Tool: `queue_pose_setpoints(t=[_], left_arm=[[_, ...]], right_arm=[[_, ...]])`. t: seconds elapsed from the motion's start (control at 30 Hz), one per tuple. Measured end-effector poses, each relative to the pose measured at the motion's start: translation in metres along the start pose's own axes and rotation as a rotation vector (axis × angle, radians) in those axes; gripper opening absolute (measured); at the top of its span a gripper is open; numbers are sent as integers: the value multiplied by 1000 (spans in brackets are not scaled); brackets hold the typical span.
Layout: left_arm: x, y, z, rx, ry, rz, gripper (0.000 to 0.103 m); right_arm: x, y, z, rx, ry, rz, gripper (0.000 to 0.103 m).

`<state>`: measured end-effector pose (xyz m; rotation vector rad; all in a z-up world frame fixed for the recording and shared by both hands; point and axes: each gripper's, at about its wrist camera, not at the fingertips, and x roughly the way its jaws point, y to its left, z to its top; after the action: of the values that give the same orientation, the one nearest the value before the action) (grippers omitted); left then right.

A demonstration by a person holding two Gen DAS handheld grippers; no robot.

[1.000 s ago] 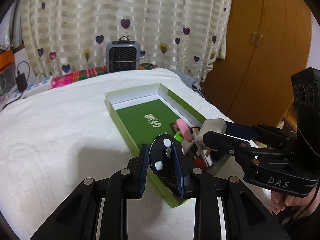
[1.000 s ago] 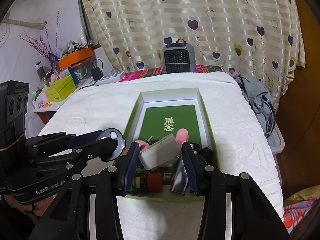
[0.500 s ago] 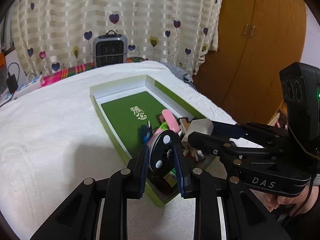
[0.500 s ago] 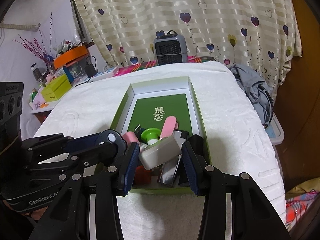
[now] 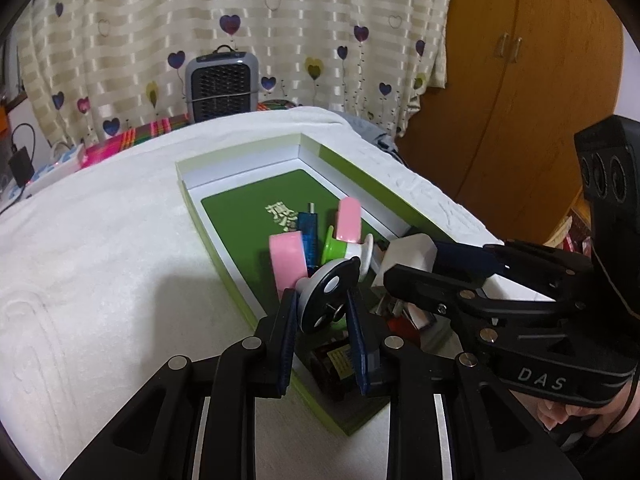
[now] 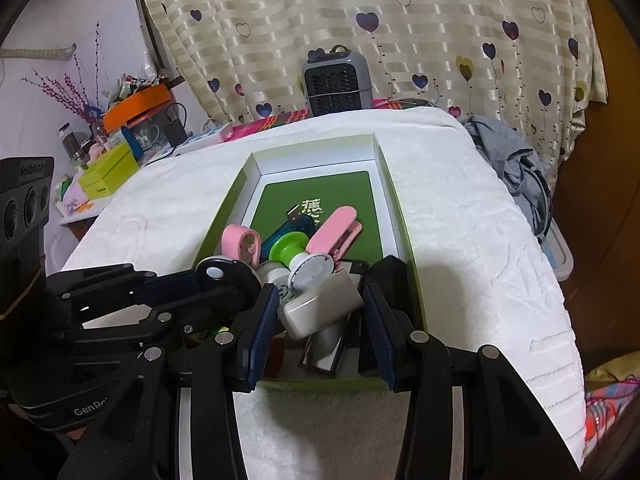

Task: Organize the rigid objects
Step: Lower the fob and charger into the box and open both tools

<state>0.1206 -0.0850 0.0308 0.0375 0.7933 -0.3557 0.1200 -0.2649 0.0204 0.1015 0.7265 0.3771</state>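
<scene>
A shallow green box [image 5: 240,151] lies on the white towel-covered table. Its near end holds a pink tape roll [image 5: 286,260], a blue USB stick [image 5: 309,228], a green-and-white spool [image 5: 344,246], a pink clip [image 6: 334,230] and a brown bottle [image 5: 332,364]. My left gripper [image 5: 322,300] is shut on a black-and-white reel [image 5: 326,292] just over the box's near left corner. My right gripper [image 6: 320,296] is shut on a white charger block [image 6: 320,308], tilted, above the box's near end. The white charger block [image 5: 412,250] also shows in the left wrist view.
A grey heater [image 5: 222,80] stands at the table's far edge before the heart-print curtain. A wooden wardrobe [image 5: 520,100] is to the right, with a grey garment [image 6: 516,160] beside the table. A cluttered side shelf [image 6: 108,176] is on the left.
Both grippers have sunk slightly toward the box's near end, each still holding its object. More of the box's contents show past the fingers.
</scene>
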Motion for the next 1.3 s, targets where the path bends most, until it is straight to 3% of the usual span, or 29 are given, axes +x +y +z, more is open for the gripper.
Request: queue_pose_setpoints(t=[0.63, 1.3], left_arm=[[-6, -2, 7, -4, -43, -33, 23], [-26, -5, -7, -13, -58, 0, 23]], right_arm=[[-10, 7, 4, -56, -33, -42, 45], [-30, 22, -5, -97, -54, -50, 49]])
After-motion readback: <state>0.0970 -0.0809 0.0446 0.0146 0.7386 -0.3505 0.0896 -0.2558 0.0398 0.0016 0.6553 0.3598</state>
